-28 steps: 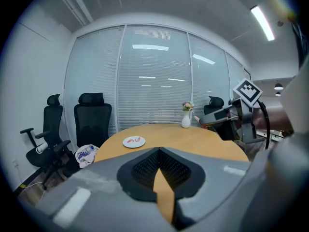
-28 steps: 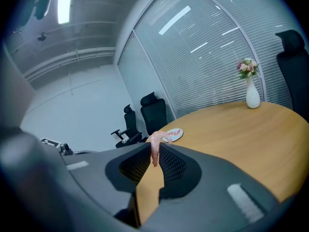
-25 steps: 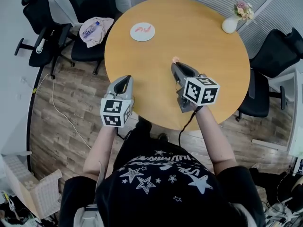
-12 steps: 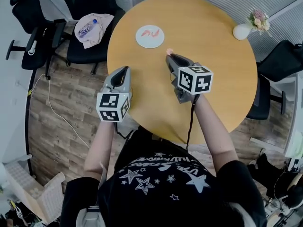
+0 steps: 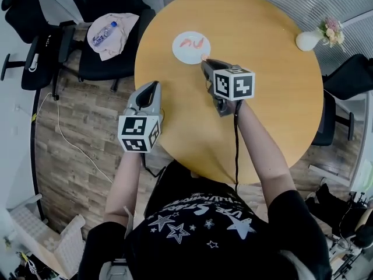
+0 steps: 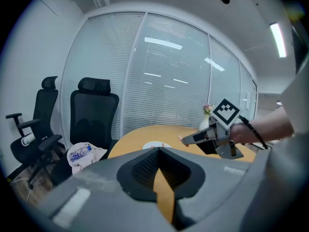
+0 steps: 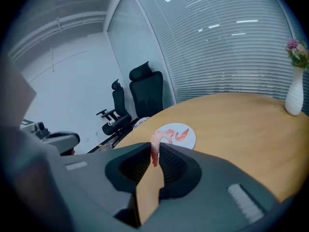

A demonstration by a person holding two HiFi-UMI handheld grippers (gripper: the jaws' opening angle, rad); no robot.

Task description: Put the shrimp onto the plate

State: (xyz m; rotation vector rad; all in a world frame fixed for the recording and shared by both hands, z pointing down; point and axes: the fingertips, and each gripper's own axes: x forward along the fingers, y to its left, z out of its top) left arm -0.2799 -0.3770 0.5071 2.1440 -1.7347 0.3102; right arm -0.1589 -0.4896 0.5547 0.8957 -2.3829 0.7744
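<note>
Right gripper (image 5: 205,61): jaws pinched on one shrimp (image 7: 154,150), pads pressing its sides. The pink body stands upright between them and pokes out a little above the tips. It is carried clear of the round table (image 5: 262,92), at the near-right rim of the white plate (image 7: 189,141), which sits on the far-left part of the table.

Left gripper (image 6: 158,149): jaw tips together, nothing between them. It hangs idle off the table's near-left edge, well apart from the plate.

Handling, my judgement:
- The shrimp looks very light, since a tip pinch carries it.
- It is probably soft and bendy along its curl, and perhaps slick-skinned. I cannot tell whether it is real or a model.
- The best hold is across the thick middle of the body, flat sides to the pads. A hold on the thin tail end would likely let it swing or slip.
- A firm squeeze seems unnecessary, and a real one might crush.
- Release should be low over the plate, because so light a thing could cling to a pad or bounce off the rim.

Counts:
- Shrimps: three, one held and two plated shrimps (image 5: 192,42) lying side by side.
- Plate: one.
- Grippers: two.
- Vase of flowers (image 5: 309,38): one, at the far-right table edge.
- Black office chairs: several round the table, full number unclear.
</note>
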